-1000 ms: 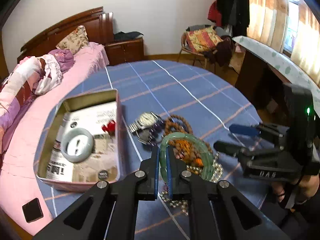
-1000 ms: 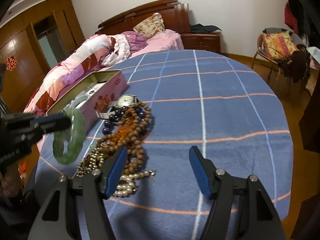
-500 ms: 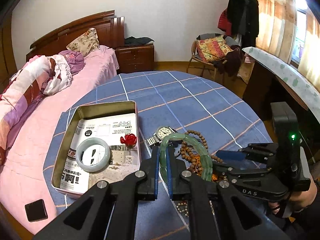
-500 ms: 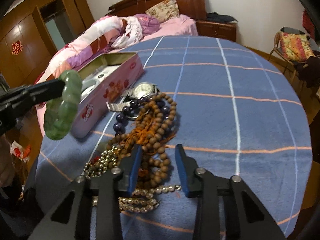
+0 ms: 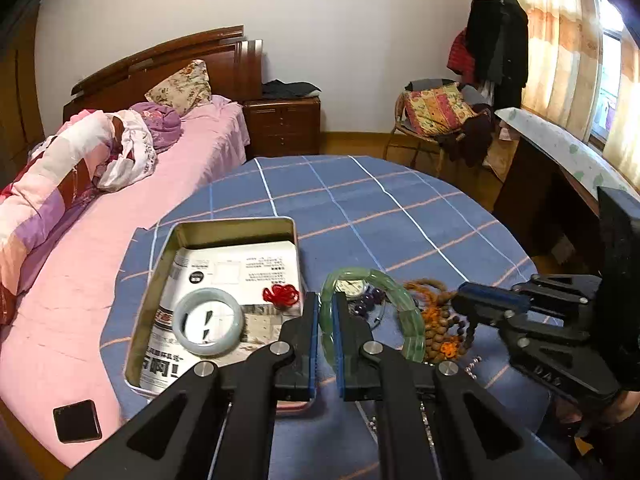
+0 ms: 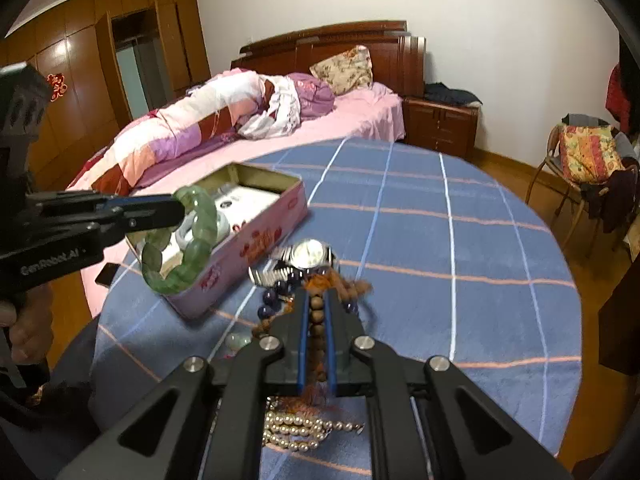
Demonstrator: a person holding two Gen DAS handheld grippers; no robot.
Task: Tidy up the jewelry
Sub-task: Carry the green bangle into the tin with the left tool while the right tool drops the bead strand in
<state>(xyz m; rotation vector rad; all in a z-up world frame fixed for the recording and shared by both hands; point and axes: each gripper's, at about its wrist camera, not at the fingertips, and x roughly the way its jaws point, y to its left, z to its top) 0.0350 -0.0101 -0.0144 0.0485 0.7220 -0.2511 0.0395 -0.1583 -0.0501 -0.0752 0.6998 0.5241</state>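
Left claw (image 5: 326, 322) clamped on translucent green segmented stone bangle (image 5: 404, 312), held in air just beside open pink rectangular tin (image 6: 256, 236). Right claw (image 6: 316, 320) pinched on brown wooden bead strand (image 6: 317, 308) over jewelry heap right of tin on blue checked bench (image 6: 460, 248). Silver wristwatch (image 6: 310, 254) beyond heap, beside tin. Inside tin: pale jade bangle (image 5: 208, 321), red knot charm (image 5: 281, 293).

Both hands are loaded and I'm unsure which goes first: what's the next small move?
Probably carry the left gripper left over the open metal tin and release: it grips the green segmented bangle above the tin's edge, beside the pale jade bangle already inside.
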